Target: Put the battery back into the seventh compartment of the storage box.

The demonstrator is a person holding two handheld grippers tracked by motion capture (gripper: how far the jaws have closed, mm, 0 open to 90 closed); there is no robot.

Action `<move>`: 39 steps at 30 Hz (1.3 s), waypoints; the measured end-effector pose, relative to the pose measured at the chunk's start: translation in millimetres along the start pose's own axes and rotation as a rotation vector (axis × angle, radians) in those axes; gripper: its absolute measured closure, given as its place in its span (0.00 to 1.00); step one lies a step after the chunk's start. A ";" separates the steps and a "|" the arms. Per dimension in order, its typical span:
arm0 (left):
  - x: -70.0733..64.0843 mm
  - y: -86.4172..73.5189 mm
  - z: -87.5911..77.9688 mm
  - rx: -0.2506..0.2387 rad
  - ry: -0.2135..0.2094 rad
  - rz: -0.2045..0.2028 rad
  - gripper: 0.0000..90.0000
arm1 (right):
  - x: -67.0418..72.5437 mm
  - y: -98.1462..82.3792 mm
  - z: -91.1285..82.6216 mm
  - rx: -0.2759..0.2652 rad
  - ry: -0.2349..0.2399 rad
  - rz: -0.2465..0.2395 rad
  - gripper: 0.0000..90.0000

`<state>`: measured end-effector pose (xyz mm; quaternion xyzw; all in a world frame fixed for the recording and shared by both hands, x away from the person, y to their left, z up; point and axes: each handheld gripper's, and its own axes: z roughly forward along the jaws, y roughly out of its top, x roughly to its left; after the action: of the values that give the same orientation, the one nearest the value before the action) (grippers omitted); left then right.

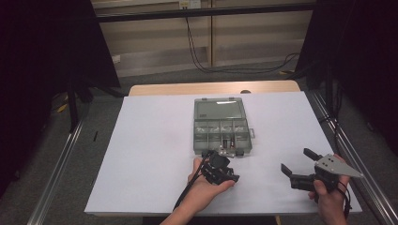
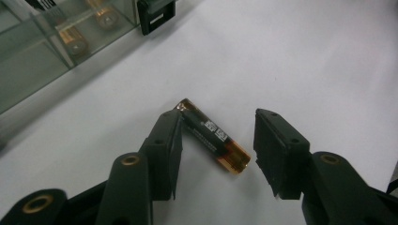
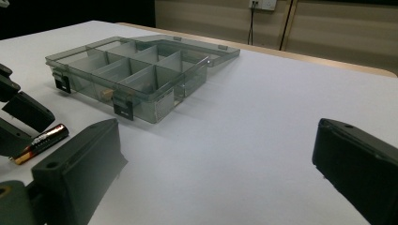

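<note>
Left gripper view: a battery [image 2: 213, 141] lies flat and diagonal on the white table cover [image 2: 305, 61], at the frame's centre, between the two black jaws of the left gripper [image 2: 216, 147]. The jaw at lower left touches the battery's upper end; the jaw at right stands just clear of its gold-coloured lower end. The jaws are thus part-way in and not yet clamped, set astride the cell, apparently to pinch it for lifting. At upper left sits the clear compartment box [image 2: 42, 56], near the battery, with other cells visible in its cells; its open lid, seen in the high view, suggests it is the battery's likely destination. In the high view the box [image 1: 221, 126] lies at mid-table, with the left gripper [image 1: 220, 171] just below it. The right gripper [image 1: 296, 166], at lower right and well apart from the box, is held wide and holds nothing, seemingly waiting out of the way.
</note>
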<state>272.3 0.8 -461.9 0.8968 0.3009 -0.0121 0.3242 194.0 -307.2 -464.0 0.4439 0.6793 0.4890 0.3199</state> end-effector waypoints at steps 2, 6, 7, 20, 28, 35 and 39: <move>-1.6 -0.7 2.1 -0.008 0.010 -0.022 0.62 | 0.0 -0.3 0.9 0.002 0.001 0.002 0.01; -2.5 -2.2 2.3 -0.007 0.029 -0.023 0.67 | 0.9 0.4 -0.1 0.001 0.002 0.001 0.01; -2.5 -2.2 1.9 -0.003 0.034 -0.020 0.68 | 0.7 0.3 0.2 0.001 0.000 0.000 0.01; -7.1 -1.3 3.3 0.010 0.110 0.010 0.85 | 0.5 0.1 0.2 0.004 0.004 -0.001 0.01; -3.1 0.0 2.6 0.016 0.084 0.012 0.85 | 0.3 0.6 -0.2 -0.001 0.000 -0.003 0.01; 1.2 3.5 -0.6 0.023 0.076 0.015 0.85 | 0.9 0.8 -0.1 -0.006 0.003 -0.007 0.01; 2.4 8.2 -6.1 0.004 0.078 0.007 0.85 | 0.9 0.8 0.1 -0.008 0.002 -0.003 0.01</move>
<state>277.7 0.6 -452.9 0.8983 0.3102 0.0234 0.3104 194.0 -306.3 -463.3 0.4411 0.6784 0.4917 0.3216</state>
